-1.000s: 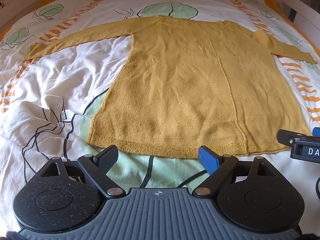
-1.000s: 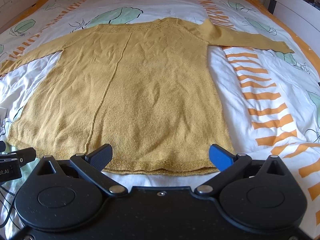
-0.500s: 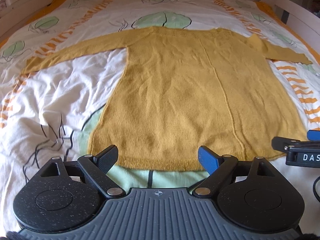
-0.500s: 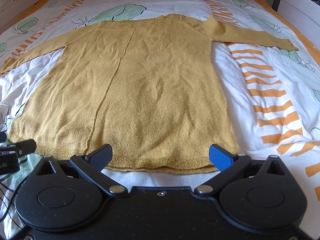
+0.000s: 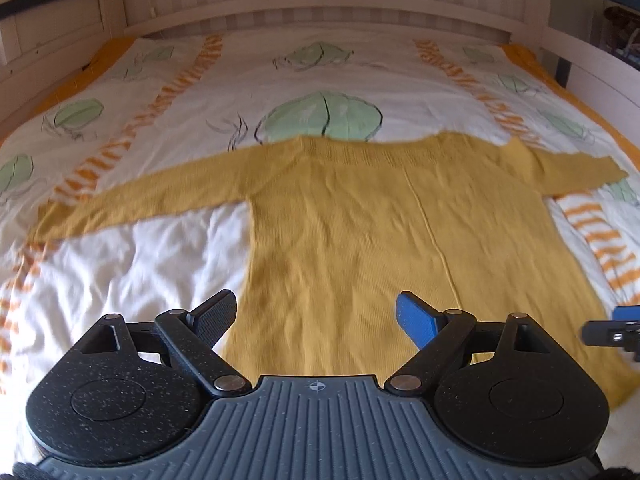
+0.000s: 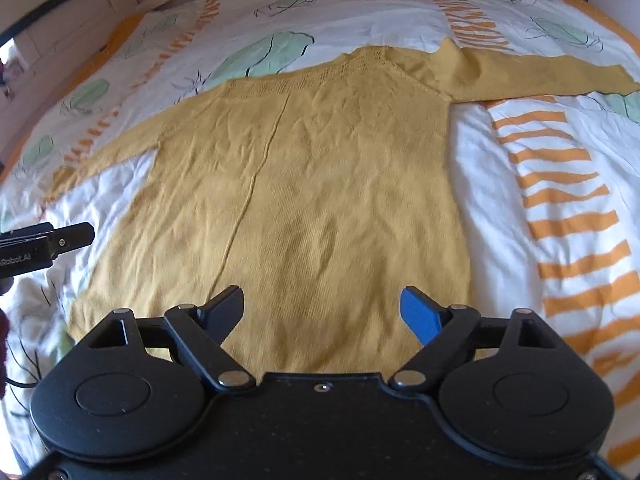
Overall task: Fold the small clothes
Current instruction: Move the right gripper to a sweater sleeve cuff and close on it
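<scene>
Mustard sweater (image 5: 360, 240) spread flat on leaf-print duvet (image 5: 140, 264) before slatted headboard (image 5: 320, 4); left gripper (image 5: 316, 316) and right gripper (image 6: 322, 312) both wide, empty, above its hem.

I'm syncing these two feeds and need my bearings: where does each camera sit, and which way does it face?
Left wrist: on the left tool, looking up the bed over the yellow sweater towards the headboard; its open fingers show.
Right wrist: on the right tool, over the sweater's right half; open fingers show.
Shared: the sweater, the duvet, and each other's tool at the frame edge.
</scene>
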### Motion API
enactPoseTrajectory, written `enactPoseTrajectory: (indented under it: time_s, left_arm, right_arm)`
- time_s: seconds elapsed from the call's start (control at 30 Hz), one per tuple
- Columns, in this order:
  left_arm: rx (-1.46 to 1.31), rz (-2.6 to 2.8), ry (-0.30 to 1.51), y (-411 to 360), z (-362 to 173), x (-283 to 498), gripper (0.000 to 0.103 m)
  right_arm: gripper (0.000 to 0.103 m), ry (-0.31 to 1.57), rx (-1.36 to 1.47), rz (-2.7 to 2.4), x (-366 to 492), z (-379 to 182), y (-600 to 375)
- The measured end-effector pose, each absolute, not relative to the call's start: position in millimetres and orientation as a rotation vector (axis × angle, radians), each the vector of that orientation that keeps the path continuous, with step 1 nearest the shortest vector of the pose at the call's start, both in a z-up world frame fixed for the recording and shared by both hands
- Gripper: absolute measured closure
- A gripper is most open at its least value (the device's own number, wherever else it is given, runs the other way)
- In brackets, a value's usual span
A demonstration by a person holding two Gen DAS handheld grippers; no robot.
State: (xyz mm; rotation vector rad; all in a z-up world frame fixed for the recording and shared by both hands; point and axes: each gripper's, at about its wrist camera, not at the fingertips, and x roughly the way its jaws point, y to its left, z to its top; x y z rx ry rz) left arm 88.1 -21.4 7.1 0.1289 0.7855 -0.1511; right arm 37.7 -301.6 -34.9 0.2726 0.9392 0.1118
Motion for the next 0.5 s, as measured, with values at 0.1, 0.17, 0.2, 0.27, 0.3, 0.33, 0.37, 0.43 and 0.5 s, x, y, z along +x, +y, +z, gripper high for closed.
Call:
enactPoseTrajectory:
  time_s: [0.1, 0.17, 0.2, 0.27, 0.3, 0.33, 0.37, 0.43, 0.5]
  left_arm:
    - [0.119, -0.139, 0.775, -28, 4, 118, 0.016]
    - [0.105, -0.121, 0.779, -32, -1, 141, 0.016]
    - [0.099, -0.109, 0.779, -33, -5, 152, 0.016]
    - [0.091, -0.091, 0.777, -37, -12, 173, 0.016]
    - [0.086, -0.087, 0.774, -38, -17, 183, 0.016]
    - [0.083, -0.087, 0.77, -39, -21, 193, 0.016]
    - [0.081, -0.088, 0.77, -40, -26, 203, 0.016]
    - [0.069, -0.08, 0.76, -42, -34, 219, 0.016]
    - [0.06, -0.068, 0.741, -45, -42, 231, 0.016]
  right_arm:
    - [0.018, 0.903, 0.263, 0.086, 60, -27, -325]
    - [0.02, 0.894, 0.255, 0.056, 78, -24, -344]
    - [0.023, 0.886, 0.249, 0.038, 87, -23, -352]
    - [0.025, 0.872, 0.241, -0.007, 106, -24, -371]
    - [0.025, 0.87, 0.236, -0.03, 116, -25, -381]
    - [0.025, 0.87, 0.232, -0.048, 124, -27, -389]
    - [0.027, 0.869, 0.229, -0.067, 134, -29, -399]
    - [0.032, 0.867, 0.215, -0.103, 151, -33, -417]
    - [0.034, 0.864, 0.227, -0.145, 165, -39, -436]
